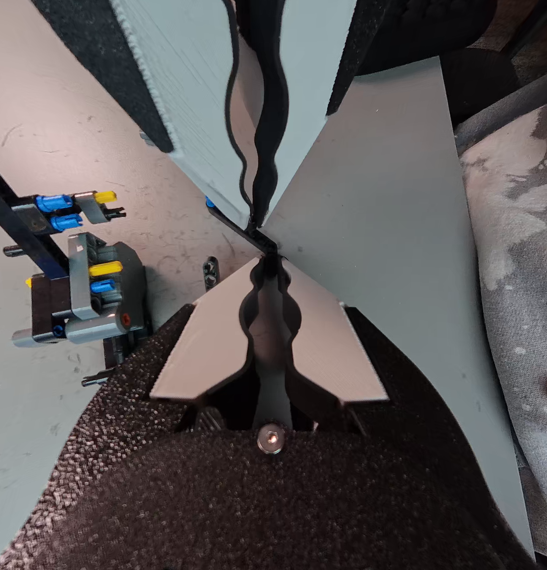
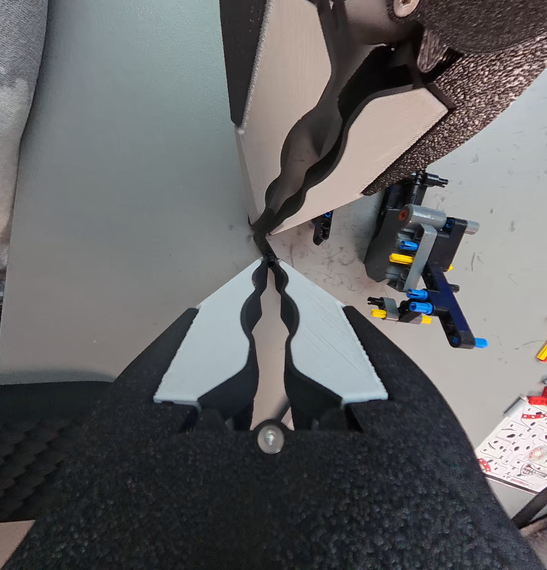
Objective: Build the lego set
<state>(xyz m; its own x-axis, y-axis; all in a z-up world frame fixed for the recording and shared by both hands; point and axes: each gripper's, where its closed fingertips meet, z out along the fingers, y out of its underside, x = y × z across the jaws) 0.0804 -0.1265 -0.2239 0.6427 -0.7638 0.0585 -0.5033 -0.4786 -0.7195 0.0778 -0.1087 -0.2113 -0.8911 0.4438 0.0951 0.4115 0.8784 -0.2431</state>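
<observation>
While both tongs meet tip to tip above the tabletop (image 2: 127, 216), a small black pin (image 2: 270, 262) sits pinched in the right tongs (image 2: 270, 264), its free end reaching toward a thin black beam (image 1: 255, 236) clamped in the left tongs (image 1: 269, 258). Both pairs are closed narrow on these parts. The pieces are held near the tabletop's edge, where grey cloth (image 1: 512, 277) lies beyond it. Farther in sits the half-built lego model (image 2: 420, 253), grey and black with blue and yellow pins, with a short black beam (image 2: 321, 229) loose between it and the tongs. A printed sheet (image 2: 525, 447) and red parts (image 2: 546, 398) lie toward the far corner. The join looks delicate: a slight misalignment between pin and hole could make the pin twist out of the grip, and it may drop off the tabletop's edge onto the cloth. Pushing too hard may rotate the beam instead.
</observation>
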